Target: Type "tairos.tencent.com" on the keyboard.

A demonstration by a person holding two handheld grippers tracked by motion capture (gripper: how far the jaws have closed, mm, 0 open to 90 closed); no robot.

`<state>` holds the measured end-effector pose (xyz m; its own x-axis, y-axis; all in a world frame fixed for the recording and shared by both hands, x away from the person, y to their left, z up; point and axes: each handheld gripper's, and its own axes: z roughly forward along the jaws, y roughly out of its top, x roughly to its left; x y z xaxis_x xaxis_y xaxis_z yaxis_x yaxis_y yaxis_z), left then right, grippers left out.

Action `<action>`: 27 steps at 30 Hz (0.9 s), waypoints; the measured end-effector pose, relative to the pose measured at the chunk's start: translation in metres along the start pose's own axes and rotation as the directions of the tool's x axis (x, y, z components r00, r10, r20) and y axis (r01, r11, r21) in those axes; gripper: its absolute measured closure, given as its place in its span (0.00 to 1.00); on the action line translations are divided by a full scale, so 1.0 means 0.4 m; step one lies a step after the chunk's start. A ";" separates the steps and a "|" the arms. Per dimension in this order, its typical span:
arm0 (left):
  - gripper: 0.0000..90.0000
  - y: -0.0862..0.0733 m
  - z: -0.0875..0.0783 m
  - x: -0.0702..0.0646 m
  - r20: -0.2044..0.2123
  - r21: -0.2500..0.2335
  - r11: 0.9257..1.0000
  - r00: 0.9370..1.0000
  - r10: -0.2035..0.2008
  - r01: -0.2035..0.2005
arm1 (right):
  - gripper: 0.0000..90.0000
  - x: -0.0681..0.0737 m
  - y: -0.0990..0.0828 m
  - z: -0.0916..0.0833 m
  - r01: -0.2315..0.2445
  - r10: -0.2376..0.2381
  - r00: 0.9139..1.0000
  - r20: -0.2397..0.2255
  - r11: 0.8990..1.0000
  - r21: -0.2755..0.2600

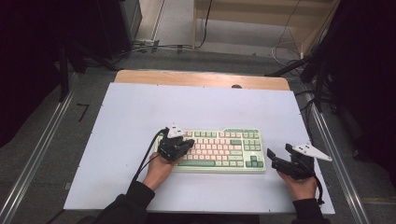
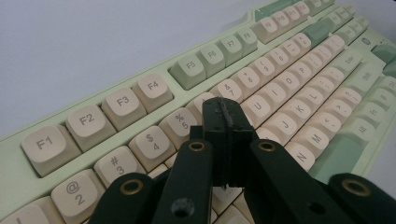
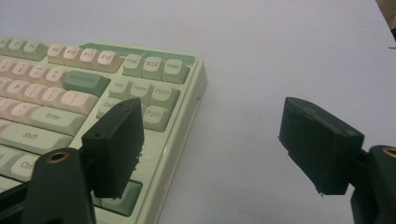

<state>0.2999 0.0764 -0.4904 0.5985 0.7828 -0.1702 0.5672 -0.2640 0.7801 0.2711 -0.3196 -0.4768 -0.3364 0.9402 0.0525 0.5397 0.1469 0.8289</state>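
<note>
A pale green keyboard (image 1: 219, 149) with cream and green keys lies on the white table top (image 1: 140, 112), a little right of the middle. My left gripper (image 1: 187, 143) hovers over the keyboard's left half, its jaws shut together with nothing between them. In the left gripper view the closed tips of my left gripper (image 2: 225, 116) sit just above the number row of the keyboard (image 2: 289, 70), near the 5 and 6 keys. My right gripper (image 1: 279, 154) stands open beside the keyboard's right end. In the right gripper view the right gripper (image 3: 210, 144) has its left jaw over the keyboard's (image 3: 140, 88) right edge.
The white sheet covers a wooden table whose far edge (image 1: 201, 78) shows bare. Metal rails (image 1: 32, 158) run along both sides. Cables (image 1: 159, 46) lie on the floor beyond the table. Bare white surface (image 3: 289, 56) stretches right of the keyboard.
</note>
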 end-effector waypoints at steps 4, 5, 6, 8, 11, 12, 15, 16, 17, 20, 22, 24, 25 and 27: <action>1.00 0.001 0.000 -0.001 -0.002 0.006 1.000 1.000 -0.004 0.004 | 0.23 0.001 0.000 0.000 0.001 -0.001 1.000 0.000 1.000 0.000; 1.00 0.001 0.001 -0.001 -0.003 0.007 1.000 1.000 -0.005 0.005 | 0.23 0.001 0.000 0.001 0.001 -0.001 1.000 0.002 1.000 0.001; 1.00 0.001 0.002 -0.001 -0.002 0.008 1.000 1.000 -0.006 0.006 | 0.23 0.001 0.000 0.001 0.001 -0.001 1.000 0.002 1.000 0.001; 1.00 0.000 0.005 -0.001 -0.004 0.025 1.000 1.000 -0.005 0.005 | 0.23 0.001 0.000 0.001 0.000 0.000 1.000 0.002 1.000 0.001; 1.00 0.002 0.005 -0.005 -0.009 0.032 0.999 1.000 -0.007 0.007 | 0.23 0.001 0.000 0.001 0.003 -0.003 1.000 0.001 1.000 0.000; 1.00 0.002 0.003 -0.005 -0.006 0.028 1.000 1.000 -0.007 0.007 | 0.23 0.001 0.000 0.001 0.003 -0.003 1.000 0.001 1.000 0.000; 1.00 0.007 -0.009 -0.001 0.005 0.003 1.000 1.000 -0.015 0.015 | 0.23 0.000 0.000 -0.001 0.004 -0.004 1.000 0.000 1.000 -0.003; 0.97 0.009 -0.014 0.002 0.011 -0.008 1.000 1.000 -0.024 0.024 | 0.23 0.000 0.000 -0.001 0.005 -0.005 1.000 0.000 1.000 -0.003; 0.95 0.010 -0.018 0.004 0.011 -0.014 0.999 1.000 -0.029 0.030 | 0.23 0.000 0.000 -0.001 0.004 -0.004 1.000 0.000 1.000 -0.003; 0.88 0.012 -0.028 0.011 0.024 -0.026 0.999 0.999 -0.045 0.046 | 0.23 -0.001 0.000 0.000 0.003 -0.003 1.000 -0.001 1.000 -0.002; 0.73 0.014 -0.036 0.016 0.044 -0.034 0.998 0.997 -0.058 0.059 | 0.23 0.000 0.000 -0.001 0.005 -0.005 1.000 -0.002 1.000 -0.004; 0.57 0.016 -0.045 0.016 0.042 -0.046 0.997 0.997 -0.064 0.066 | 0.23 0.000 0.000 -0.002 0.005 -0.005 1.000 -0.001 1.000 -0.004; 0.49 0.017 -0.051 0.017 0.037 -0.047 0.997 0.997 -0.061 0.063 | 0.23 0.000 0.000 -0.002 0.008 -0.008 1.000 -0.002 1.000 -0.004; 0.39 0.018 -0.061 0.018 0.030 -0.055 0.996 0.997 -0.066 0.067 | 0.23 0.000 -0.001 -0.001 0.008 -0.008 1.000 -0.003 1.000 -0.004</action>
<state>0.2945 0.0940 -0.4713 0.5768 0.7811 -0.2391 0.5740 -0.1793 0.7990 0.2704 -0.3197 -0.4766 -0.3429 0.9382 0.0468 0.5342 0.1537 0.8313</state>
